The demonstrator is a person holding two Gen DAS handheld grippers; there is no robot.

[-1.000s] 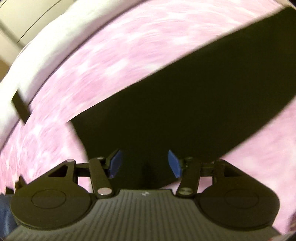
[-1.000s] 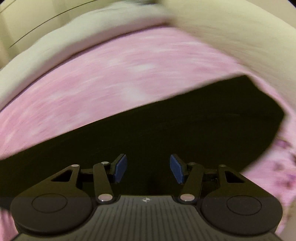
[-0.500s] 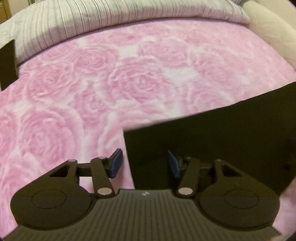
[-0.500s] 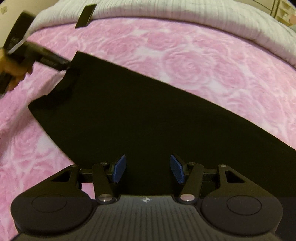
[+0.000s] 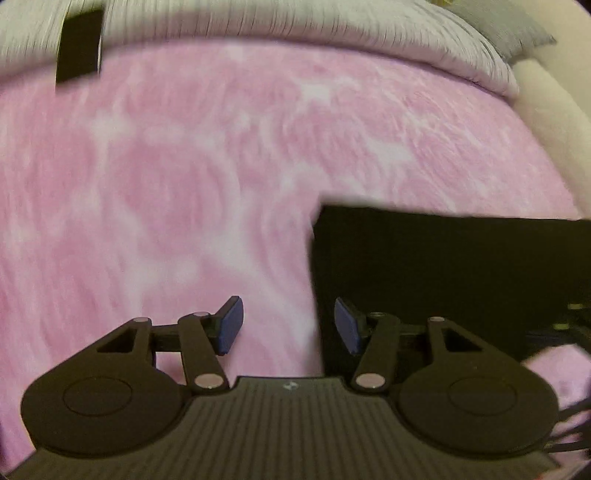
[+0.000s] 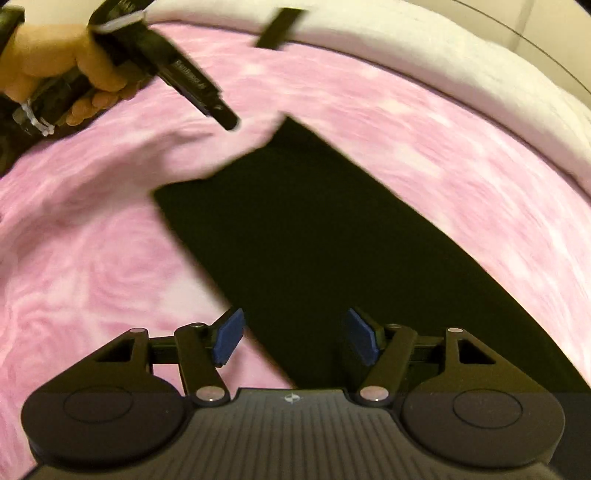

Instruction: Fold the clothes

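A flat black cloth garment lies on the pink rose-patterned fleece blanket. The left gripper hovers apart and empty at its near left corner. The right gripper is opening over the cloth without pressing it.

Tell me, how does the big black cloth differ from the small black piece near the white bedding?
The black cloth is large and lies spread flat on the pink blanket; the small black piece is a narrow strip. The cloth sits right below the right tool; the strip lies far off, across the white bedding's edge. Both are plain black.
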